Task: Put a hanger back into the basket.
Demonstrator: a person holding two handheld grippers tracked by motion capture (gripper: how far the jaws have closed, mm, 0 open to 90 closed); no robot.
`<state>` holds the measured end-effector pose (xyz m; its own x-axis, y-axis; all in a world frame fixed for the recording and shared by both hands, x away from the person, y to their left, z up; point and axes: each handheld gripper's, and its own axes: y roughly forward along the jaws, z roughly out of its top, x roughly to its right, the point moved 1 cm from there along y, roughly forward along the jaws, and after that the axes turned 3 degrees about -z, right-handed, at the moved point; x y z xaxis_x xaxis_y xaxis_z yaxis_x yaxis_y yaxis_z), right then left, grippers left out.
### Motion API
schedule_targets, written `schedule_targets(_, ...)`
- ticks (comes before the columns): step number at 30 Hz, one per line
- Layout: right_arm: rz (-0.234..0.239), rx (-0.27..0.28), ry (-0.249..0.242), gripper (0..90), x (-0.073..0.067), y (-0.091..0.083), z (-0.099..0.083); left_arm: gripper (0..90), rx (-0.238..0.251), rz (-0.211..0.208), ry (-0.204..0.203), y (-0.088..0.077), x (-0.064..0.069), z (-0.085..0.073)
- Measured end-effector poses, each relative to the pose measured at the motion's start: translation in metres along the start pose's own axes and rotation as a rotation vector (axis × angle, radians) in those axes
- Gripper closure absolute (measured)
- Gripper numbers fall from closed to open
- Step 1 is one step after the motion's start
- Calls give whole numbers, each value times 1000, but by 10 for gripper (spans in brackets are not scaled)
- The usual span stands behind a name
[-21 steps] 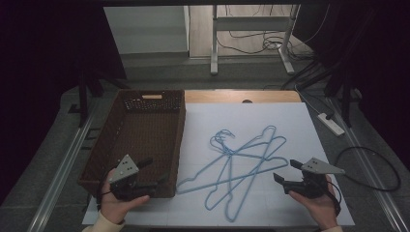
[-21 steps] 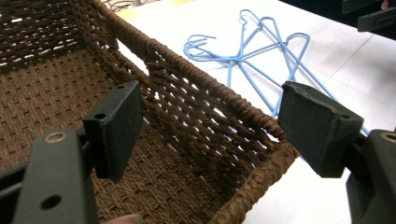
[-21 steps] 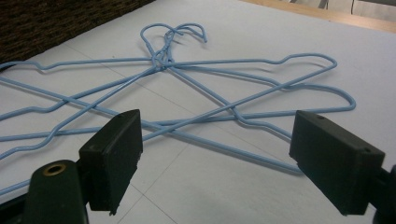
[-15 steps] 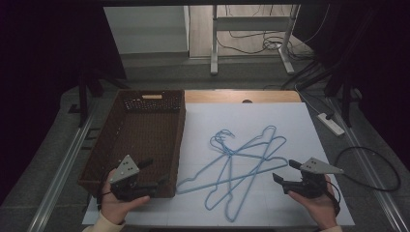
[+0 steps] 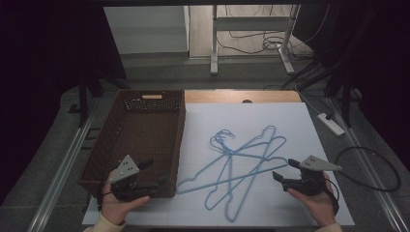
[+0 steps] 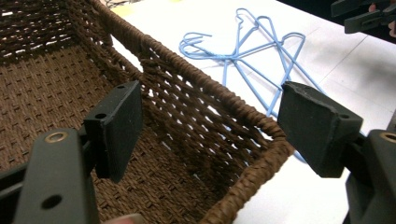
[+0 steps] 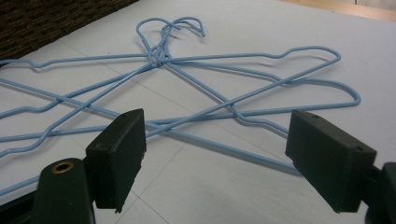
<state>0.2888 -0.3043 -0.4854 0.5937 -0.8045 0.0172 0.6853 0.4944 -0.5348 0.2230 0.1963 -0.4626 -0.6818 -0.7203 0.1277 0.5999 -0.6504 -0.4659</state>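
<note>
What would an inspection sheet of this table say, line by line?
Surface: table under white paper, a bare wood strip along the far edge.
Job's things: blue wire hangers lie tangled on the paper, hooks together; brown wicker basket beside them, empty.
Clutter: nothing seen.
Grippers: left gripper open, over the basket's near corner; right gripper open, next to the hangers, holding nothing.
Cables: black cable loops on the floor at right; more wires beyond the table.
Surroundings: power strip on the floor, metal stand behind, dark curtains at both sides.
</note>
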Motion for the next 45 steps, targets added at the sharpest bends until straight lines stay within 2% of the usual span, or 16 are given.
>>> schedule_targets(15,-1,-16,-9,220,-2,3,4,233,16,5,6,1,-4,4)
schedule_targets(17,3,-27,-32,224,-6,5,9,234,18,4,13,1,-3,6)
schedule_targets(20,18,-43,-43,229,-8,7,14,233,21,4,25,0,-1,9)
schedule_targets(29,67,-84,-39,246,-12,22,26,233,20,1,12,-1,-3,9)
schedule_targets(35,94,-110,-88,253,-20,33,41,234,17,7,13,-2,-3,9)
schedule_targets(45,101,-157,-160,261,-34,50,61,235,11,-2,21,-1,0,9)
